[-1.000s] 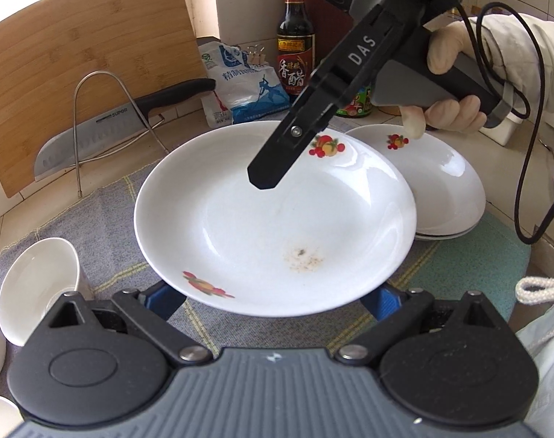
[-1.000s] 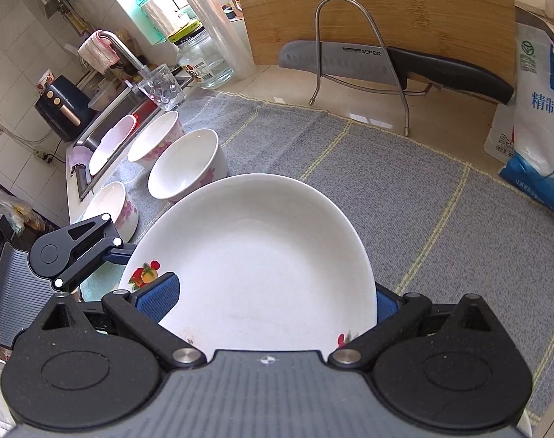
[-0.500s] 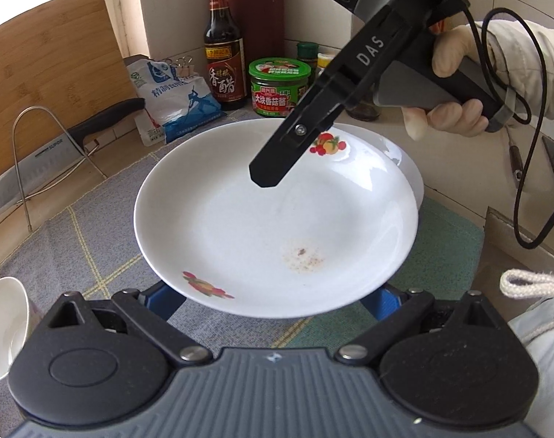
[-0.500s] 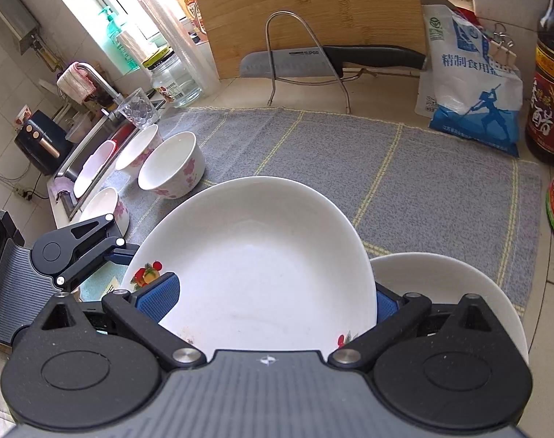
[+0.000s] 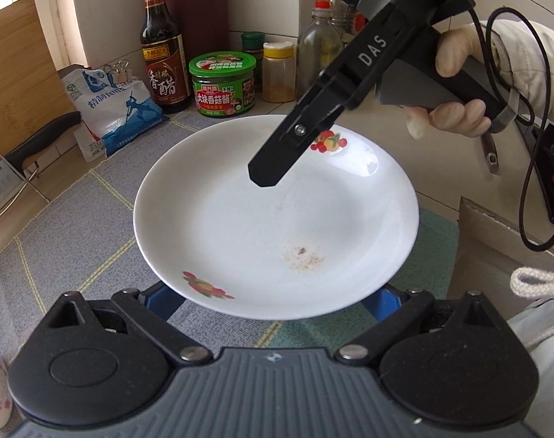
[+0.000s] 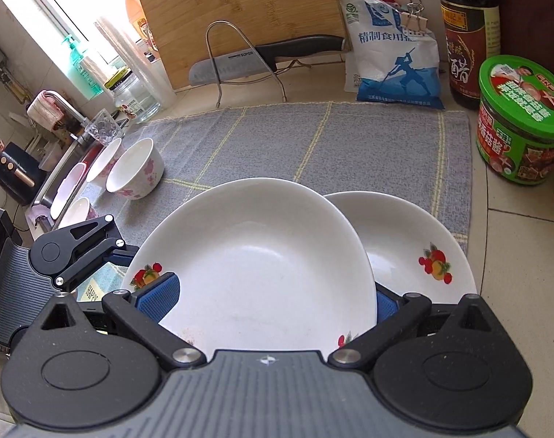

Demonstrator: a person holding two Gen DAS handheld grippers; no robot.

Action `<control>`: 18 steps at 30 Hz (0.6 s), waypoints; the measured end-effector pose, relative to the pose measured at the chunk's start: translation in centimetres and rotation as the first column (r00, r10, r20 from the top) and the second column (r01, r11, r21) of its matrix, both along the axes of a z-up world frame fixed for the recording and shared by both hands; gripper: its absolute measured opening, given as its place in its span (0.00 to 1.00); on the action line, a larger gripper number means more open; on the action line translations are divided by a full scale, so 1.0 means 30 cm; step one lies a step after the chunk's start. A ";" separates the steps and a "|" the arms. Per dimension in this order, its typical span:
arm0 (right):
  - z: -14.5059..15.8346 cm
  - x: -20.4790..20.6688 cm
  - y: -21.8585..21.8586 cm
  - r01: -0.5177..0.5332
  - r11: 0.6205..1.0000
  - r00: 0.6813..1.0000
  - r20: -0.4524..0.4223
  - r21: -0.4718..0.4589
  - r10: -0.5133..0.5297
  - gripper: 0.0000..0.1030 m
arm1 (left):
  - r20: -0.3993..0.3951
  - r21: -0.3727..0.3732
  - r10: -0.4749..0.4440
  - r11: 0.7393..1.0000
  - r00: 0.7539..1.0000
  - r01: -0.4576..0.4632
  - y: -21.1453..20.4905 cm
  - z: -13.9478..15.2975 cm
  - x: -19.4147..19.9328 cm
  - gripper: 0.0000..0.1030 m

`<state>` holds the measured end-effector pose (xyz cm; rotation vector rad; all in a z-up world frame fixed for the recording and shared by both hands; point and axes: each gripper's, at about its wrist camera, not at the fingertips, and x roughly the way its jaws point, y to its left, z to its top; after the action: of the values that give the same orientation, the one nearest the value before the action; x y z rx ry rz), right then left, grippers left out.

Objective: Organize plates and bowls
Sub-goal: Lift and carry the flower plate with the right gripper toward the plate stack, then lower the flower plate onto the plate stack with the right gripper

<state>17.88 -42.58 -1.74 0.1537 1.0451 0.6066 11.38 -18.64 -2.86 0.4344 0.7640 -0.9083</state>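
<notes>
Only the right-wrist view shows a second plate (image 6: 404, 241) under the held plate (image 6: 255, 255).

The black right gripper (image 5: 266, 179) with blue pads (image 6: 156, 297), gripped by a pale-gloved right hand (image 5: 455, 87), reaches down at a slant, its jaws closed on something, while the black left gripper (image 5: 273, 295) is likewise clamped.

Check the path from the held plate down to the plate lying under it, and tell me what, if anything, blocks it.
Nothing visible blocks it. The held plate hangs partly over the lower plate, whose exposed surface is bare. The right gripper clamps the held plate's near rim; the left gripper sits under the opposite rim, its grip unclear. The green-lidded jar stands off to the side.
</notes>
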 end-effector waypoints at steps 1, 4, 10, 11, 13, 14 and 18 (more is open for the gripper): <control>-0.007 -0.002 -0.009 0.006 1.000 1.000 -0.003 0.002 -0.006 1.00 | -0.005 0.002 -0.004 1.000 1.000 0.004 -0.008 -0.003 0.002 0.97; -0.023 -0.006 -0.035 0.019 1.000 1.000 -0.009 0.009 -0.019 1.00 | -0.021 0.007 -0.013 1.000 1.000 0.014 -0.023 -0.012 0.010 0.97; -0.047 -0.001 -0.069 0.038 0.999 0.999 -0.017 0.013 -0.038 1.00 | -0.021 0.018 -0.027 0.999 0.999 0.028 -0.047 -0.015 0.025 0.97; -0.049 0.000 -0.072 0.041 0.999 0.999 -0.017 0.014 -0.040 1.00 | -0.022 0.019 -0.029 0.999 0.999 0.029 -0.049 -0.016 0.028 0.97; -0.052 0.001 -0.080 0.044 0.999 0.999 -0.017 0.014 -0.044 1.00 | -0.022 0.023 -0.034 0.999 0.999 0.034 -0.057 -0.017 0.032 0.97; -0.053 0.001 -0.084 0.046 0.999 0.999 -0.016 0.012 -0.046 1.00 | -0.022 0.026 -0.037 0.999 0.999 0.037 -0.062 -0.018 0.035 0.97; -0.057 0.004 -0.099 0.058 0.998 0.998 -0.016 0.009 -0.058 1.00 | -0.026 0.032 -0.051 0.998 0.998 0.052 -0.080 -0.025 0.044 0.97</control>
<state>18.01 -45.56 -3.45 0.1965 1.0496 0.5581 12.71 -21.04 -3.59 0.4743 0.7943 -0.9518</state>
